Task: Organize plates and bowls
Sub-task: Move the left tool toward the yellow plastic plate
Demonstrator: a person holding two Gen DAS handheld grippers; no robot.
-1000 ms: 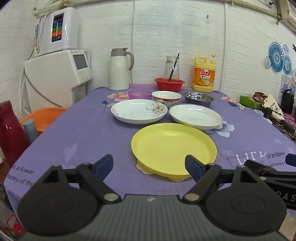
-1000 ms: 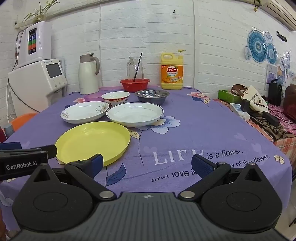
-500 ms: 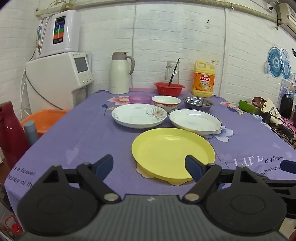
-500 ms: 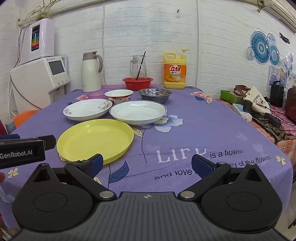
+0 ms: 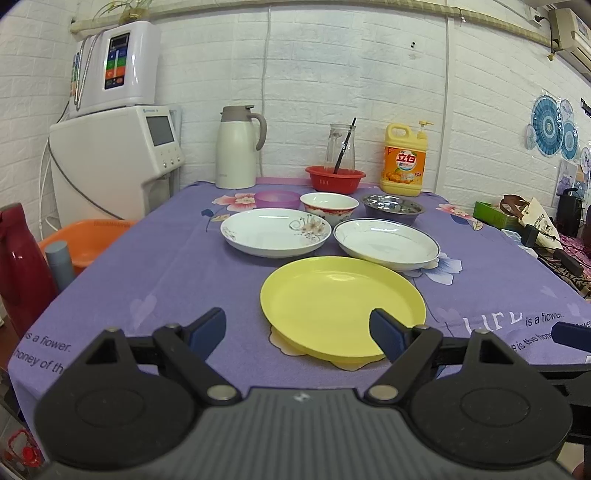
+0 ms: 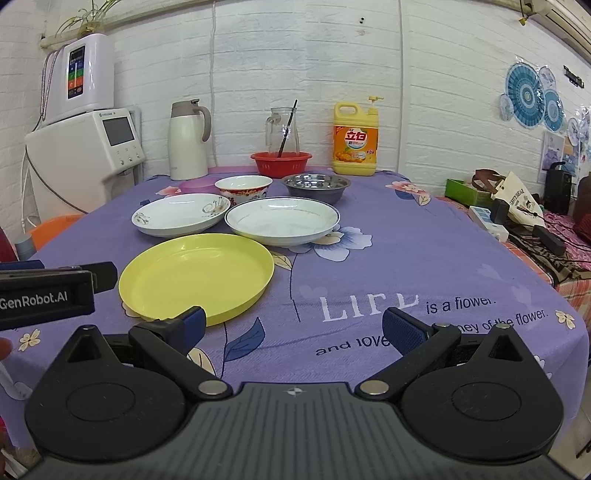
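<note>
The purple bowl is mostly hidden behind the floral plate in the right wrist view. The yellow plate has its near rim partly covered by a blue tong pad. A red flask is cut off at the left edge. Items beyond the tabletop on the right are too cluttered to identify.

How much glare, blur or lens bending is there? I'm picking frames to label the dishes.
Left wrist view: sharp, evenly lit; the yellow plate shows only a soft sheen, and the wall pipe bows from fisheye bending. Right wrist view: equally sharp; the steel bowl glints mildly, and the corners go dark.
</note>
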